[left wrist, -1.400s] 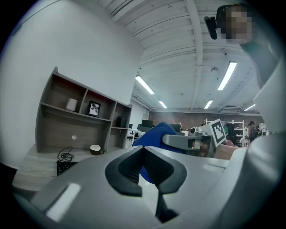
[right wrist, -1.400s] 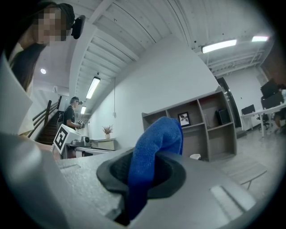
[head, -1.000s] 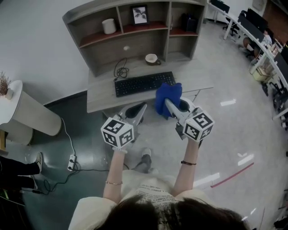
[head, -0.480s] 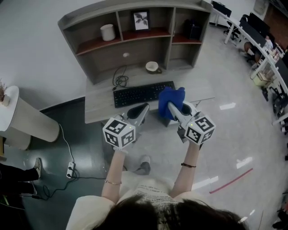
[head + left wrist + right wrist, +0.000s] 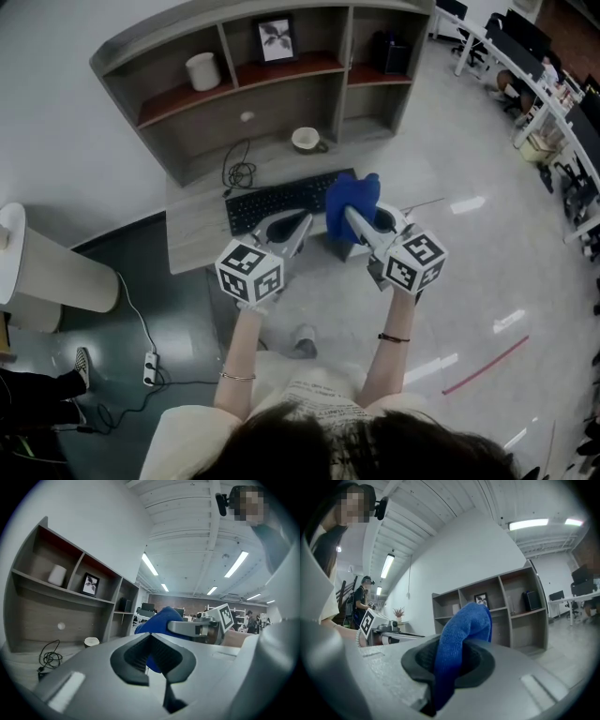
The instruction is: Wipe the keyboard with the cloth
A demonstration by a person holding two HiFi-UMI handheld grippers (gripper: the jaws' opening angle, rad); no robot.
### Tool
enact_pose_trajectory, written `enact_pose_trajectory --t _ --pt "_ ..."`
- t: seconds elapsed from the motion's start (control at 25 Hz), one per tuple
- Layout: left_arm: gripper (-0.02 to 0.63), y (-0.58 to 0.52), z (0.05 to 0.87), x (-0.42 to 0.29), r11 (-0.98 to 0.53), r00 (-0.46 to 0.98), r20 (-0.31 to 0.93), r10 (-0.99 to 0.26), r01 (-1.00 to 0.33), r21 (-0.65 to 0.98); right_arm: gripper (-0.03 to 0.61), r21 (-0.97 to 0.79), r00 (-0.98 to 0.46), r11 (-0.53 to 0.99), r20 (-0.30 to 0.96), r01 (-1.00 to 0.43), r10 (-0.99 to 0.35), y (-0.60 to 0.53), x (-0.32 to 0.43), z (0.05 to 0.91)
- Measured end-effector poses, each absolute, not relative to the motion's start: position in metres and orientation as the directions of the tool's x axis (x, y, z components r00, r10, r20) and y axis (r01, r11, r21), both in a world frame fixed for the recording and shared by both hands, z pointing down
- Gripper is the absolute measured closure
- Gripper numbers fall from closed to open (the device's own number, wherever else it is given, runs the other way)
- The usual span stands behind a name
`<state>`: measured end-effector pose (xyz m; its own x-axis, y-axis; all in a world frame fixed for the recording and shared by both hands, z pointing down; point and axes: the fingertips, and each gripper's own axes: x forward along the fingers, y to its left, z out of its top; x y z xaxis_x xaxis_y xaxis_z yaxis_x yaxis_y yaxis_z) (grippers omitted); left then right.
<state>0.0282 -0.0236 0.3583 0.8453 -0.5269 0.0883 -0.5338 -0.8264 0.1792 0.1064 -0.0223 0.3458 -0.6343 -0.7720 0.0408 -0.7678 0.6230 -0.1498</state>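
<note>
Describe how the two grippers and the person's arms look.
Both the left gripper and right gripper are light grey plastic with dark ribbed jaw linings, each carrying a white cube with black square markers. The arms are bare below a pale cream short-sleeved top; a thin bangle circles the left wrist, a dark band the right.

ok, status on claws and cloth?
Right claw shut on the blue cloth. Left claw shut, empty. Cloth up by the keyboard right end, contact unclear. Cup and cable sit behind it, not in the way.
</note>
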Motion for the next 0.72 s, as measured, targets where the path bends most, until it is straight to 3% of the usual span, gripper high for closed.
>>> enact_pose_trajectory --t 0.72 --pt "0.612 -0.088 0.363 0.032 -0.864 0.883 0.068 -0.464 -0.468 0.187 0.52 -0.135 -0.596 0.585 0.057 -0.8 -0.801 -0.081 0.11 0.351"
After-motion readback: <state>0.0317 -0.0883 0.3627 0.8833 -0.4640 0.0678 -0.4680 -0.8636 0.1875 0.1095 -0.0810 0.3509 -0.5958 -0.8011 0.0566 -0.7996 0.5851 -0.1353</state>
